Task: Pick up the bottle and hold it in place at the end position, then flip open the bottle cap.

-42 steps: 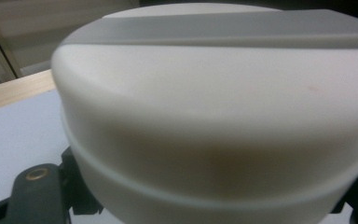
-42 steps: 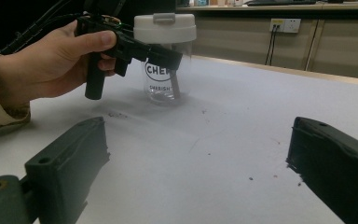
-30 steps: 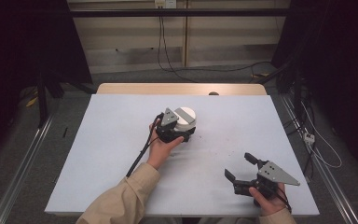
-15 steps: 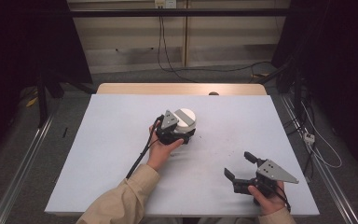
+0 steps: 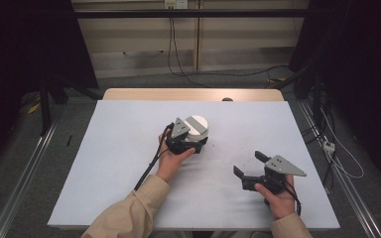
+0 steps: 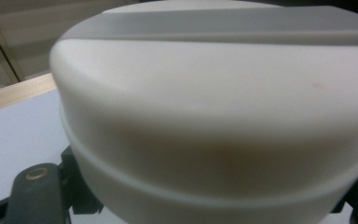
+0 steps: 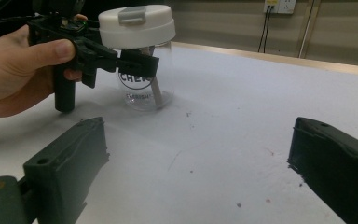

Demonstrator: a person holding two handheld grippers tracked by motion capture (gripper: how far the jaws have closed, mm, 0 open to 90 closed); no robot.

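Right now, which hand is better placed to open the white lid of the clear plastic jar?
Right. The left gripper is shut on the clear plastic jar under its white lid, steadying it. The right gripper is open, empty and aimed at the jar.

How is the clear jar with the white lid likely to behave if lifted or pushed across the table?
The jar looks nearly empty, so probably light. Its clear, smooth wall may be slippery. The broad white lid makes it top-heavy, perhaps apt to tip if pushed high; the left tool grips below the lid.
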